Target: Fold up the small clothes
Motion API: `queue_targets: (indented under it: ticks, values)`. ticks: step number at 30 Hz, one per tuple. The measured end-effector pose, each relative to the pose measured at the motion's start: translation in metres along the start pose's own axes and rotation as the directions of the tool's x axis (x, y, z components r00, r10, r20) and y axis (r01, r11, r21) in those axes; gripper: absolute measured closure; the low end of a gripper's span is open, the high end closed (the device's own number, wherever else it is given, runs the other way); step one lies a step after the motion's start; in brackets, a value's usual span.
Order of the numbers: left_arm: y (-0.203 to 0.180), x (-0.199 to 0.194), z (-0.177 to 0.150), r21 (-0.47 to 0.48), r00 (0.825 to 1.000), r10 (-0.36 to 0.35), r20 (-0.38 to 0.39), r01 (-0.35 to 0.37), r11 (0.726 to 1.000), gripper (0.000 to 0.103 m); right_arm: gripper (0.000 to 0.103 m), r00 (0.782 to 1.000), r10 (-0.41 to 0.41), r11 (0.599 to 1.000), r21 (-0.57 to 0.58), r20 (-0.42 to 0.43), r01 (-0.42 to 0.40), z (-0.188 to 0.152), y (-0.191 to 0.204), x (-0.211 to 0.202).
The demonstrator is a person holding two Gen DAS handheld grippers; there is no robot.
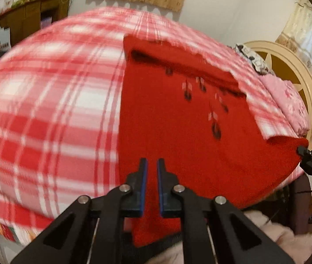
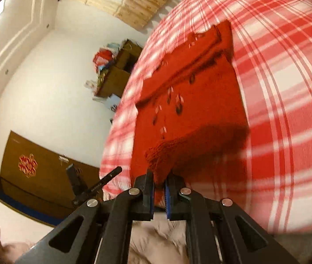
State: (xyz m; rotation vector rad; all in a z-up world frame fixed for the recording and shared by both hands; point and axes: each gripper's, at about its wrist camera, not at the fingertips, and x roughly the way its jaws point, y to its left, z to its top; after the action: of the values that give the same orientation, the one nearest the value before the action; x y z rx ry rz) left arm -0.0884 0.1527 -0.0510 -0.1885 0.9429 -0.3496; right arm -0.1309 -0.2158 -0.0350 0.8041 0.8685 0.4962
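Note:
A red knitted garment (image 1: 178, 127) with small dark and white motifs lies on a red and white plaid bed cover (image 1: 45, 101). Its far end is folded over. My left gripper (image 1: 152, 165) is shut on the garment's near hem, the cloth running between its fingers. My right gripper (image 2: 159, 180) is shut on a bunched corner of the same garment (image 2: 189, 110) and holds it raised off the bed cover (image 2: 288, 110). The right gripper also shows at the right edge of the left wrist view (image 1: 305, 154), at the garment's right corner.
A cream headboard (image 1: 288, 66) and a pink pillow (image 1: 288, 96) stand at the bed's far right. A brown cabinet (image 1: 34, 15) stands by the wall at back left. A brown door (image 2: 34, 165) is on the left of the right wrist view.

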Motion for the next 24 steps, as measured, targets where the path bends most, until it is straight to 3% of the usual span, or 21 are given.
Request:
queue_targets:
  ticks: [6, 9, 10, 11, 13, 14, 18, 20, 22, 24]
  values:
    - [-0.008, 0.008, 0.053, 0.016, 0.993, 0.082, 0.083, -0.083, 0.996, 0.094, 0.096, 0.997, 0.008, 0.995, 0.096, 0.082, -0.016, 0.055, -0.02, 0.019]
    - [-0.012, 0.003, 0.059, 0.072, 0.989, 0.097, 0.112, -0.105, 0.992, 0.091, 0.096, 0.994, -0.062, 0.995, 0.08, 0.094, 0.055, 0.073, -0.022, 0.036]
    - [-0.012, 0.002, 0.055, 0.098, 0.988, 0.098, 0.116, -0.11, 0.989, 0.084, 0.096, 0.991, -0.095, 0.993, 0.072, 0.095, 0.089, 0.078, -0.023, 0.042]
    - [-0.01, 0.001, 0.053, 0.109, 0.989, 0.098, 0.111, -0.11, 0.988, 0.066, 0.096, 0.987, -0.134, 0.99, 0.064, 0.092, 0.128, 0.082, -0.026, 0.051]
    - [-0.007, 0.0, 0.041, 0.124, 0.991, 0.097, 0.089, -0.107, 0.986, 0.039, 0.096, 0.982, -0.17, 0.984, 0.069, 0.081, 0.165, 0.086, -0.034, 0.063]
    - [-0.004, -0.002, 0.035, 0.119, 0.993, 0.087, 0.077, -0.096, 0.988, 0.035, 0.096, 0.983, -0.171, 0.983, 0.079, 0.072, 0.165, 0.085, -0.039, 0.066]
    - [0.003, 0.003, 0.004, 0.05, 0.998, -0.005, -0.062, 0.008, 0.999, 0.035, 0.096, 0.985, -0.166, 0.982, 0.102, 0.044, 0.161, 0.083, -0.051, 0.08]
    - [0.002, 0.013, -0.012, 0.032, 0.991, -0.024, -0.133, 0.029, 0.999, 0.036, 0.096, 0.982, -0.185, 0.98, 0.079, 0.043, 0.181, 0.08, -0.05, 0.082]
    - [0.0, 0.029, -0.026, -0.018, 0.973, -0.07, -0.22, 0.068, 0.998, 0.038, 0.096, 0.98, -0.195, 0.979, 0.068, 0.048, 0.191, 0.079, -0.049, 0.082]
    - [-0.003, 0.043, -0.033, -0.032, 0.967, -0.061, -0.248, 0.055, 0.998, 0.04, 0.096, 0.98, -0.192, 0.979, 0.071, 0.053, 0.188, 0.077, -0.052, 0.078]
